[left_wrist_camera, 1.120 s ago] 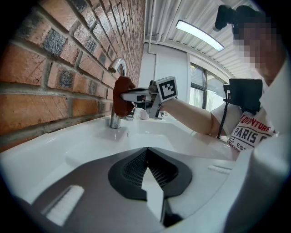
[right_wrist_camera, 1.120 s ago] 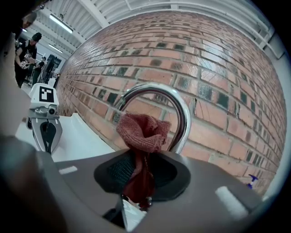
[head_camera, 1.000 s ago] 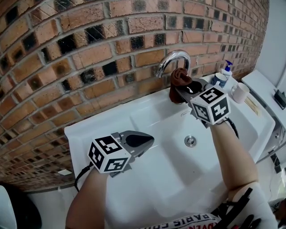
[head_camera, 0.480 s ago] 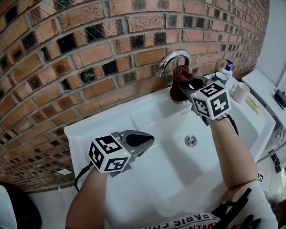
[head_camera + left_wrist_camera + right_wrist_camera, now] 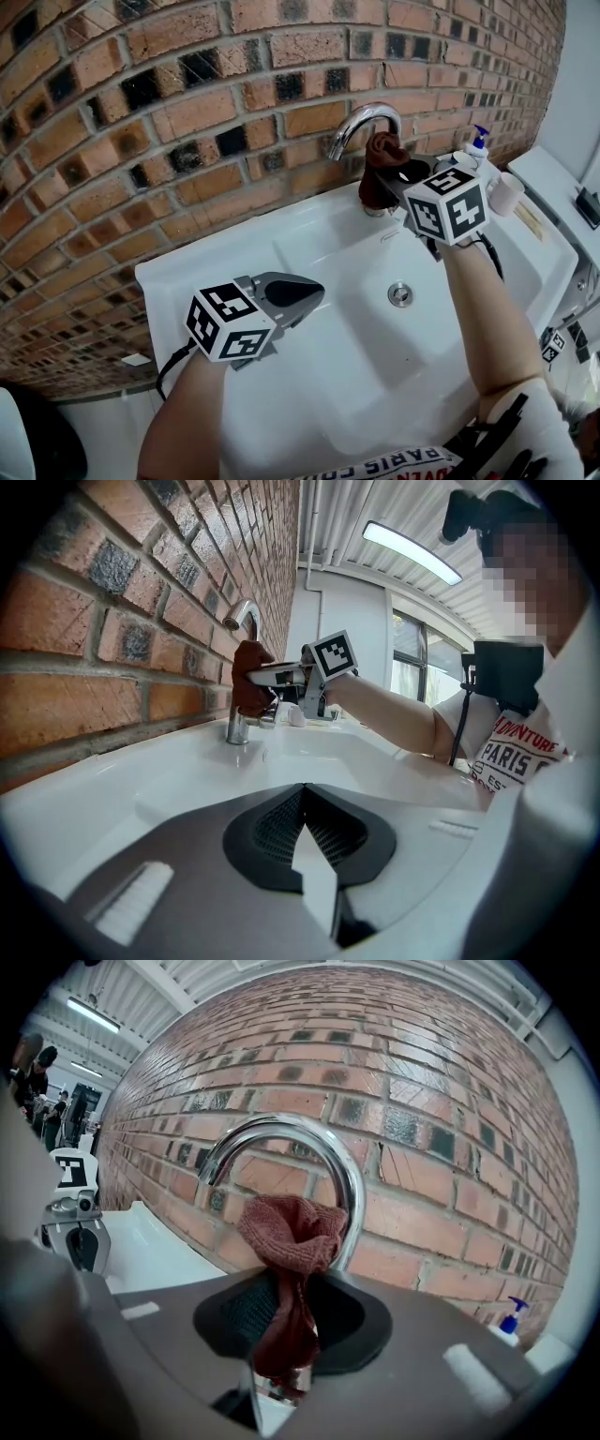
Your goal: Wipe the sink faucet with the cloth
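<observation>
The cloth [image 5: 380, 171], clamped in the right gripper [image 5: 392, 184], has slid slightly right along the faucet [image 5: 364, 118], so wiping continues; the left gripper [image 5: 309, 292] sits closed, empty.

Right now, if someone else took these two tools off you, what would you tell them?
Right gripper: shut on the brown cloth, which is bunched against the faucet's upright neck, under its arch.
Left gripper: shut, empty, held over the left side of the sink.
Done: the cloth is on the faucet; how much is already wiped cannot be told.
Left: probably rub along the arch, the spout and the base.
</observation>
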A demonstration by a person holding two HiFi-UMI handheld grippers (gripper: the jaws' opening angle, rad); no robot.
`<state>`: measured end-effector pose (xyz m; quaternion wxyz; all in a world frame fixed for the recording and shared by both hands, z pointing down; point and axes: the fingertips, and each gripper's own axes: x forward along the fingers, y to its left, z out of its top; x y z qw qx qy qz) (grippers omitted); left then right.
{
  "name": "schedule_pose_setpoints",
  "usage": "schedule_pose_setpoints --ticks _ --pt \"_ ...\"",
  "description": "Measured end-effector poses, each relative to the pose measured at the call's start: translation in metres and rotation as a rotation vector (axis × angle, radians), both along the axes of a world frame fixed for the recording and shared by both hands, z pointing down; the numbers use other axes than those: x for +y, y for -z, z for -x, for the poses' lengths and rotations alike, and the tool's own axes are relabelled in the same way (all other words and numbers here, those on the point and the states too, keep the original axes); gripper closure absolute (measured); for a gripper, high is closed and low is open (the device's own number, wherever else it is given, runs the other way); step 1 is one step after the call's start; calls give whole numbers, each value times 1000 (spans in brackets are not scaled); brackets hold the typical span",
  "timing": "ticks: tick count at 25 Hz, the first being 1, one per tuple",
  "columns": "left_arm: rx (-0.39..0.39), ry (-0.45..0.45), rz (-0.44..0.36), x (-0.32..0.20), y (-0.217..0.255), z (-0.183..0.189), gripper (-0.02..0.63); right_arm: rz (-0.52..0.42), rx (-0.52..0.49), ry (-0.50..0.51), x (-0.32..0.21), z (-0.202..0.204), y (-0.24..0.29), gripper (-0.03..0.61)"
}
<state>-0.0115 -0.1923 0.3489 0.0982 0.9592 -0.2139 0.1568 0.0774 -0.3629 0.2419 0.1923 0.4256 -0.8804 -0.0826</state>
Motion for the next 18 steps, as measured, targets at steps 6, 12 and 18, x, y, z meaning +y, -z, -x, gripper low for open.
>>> schedule_pose_setpoints --ticks 6,12,18 --pt "0 0 1 0 0 0 607 -21 -12 -5 1 0 15 485" --pt "0 -1 1 0 0 0 607 -67 -25 -9 3 2 35 485" --pt "0 0 1 0 0 0 607 -116 -6 24 13 20 52 485"
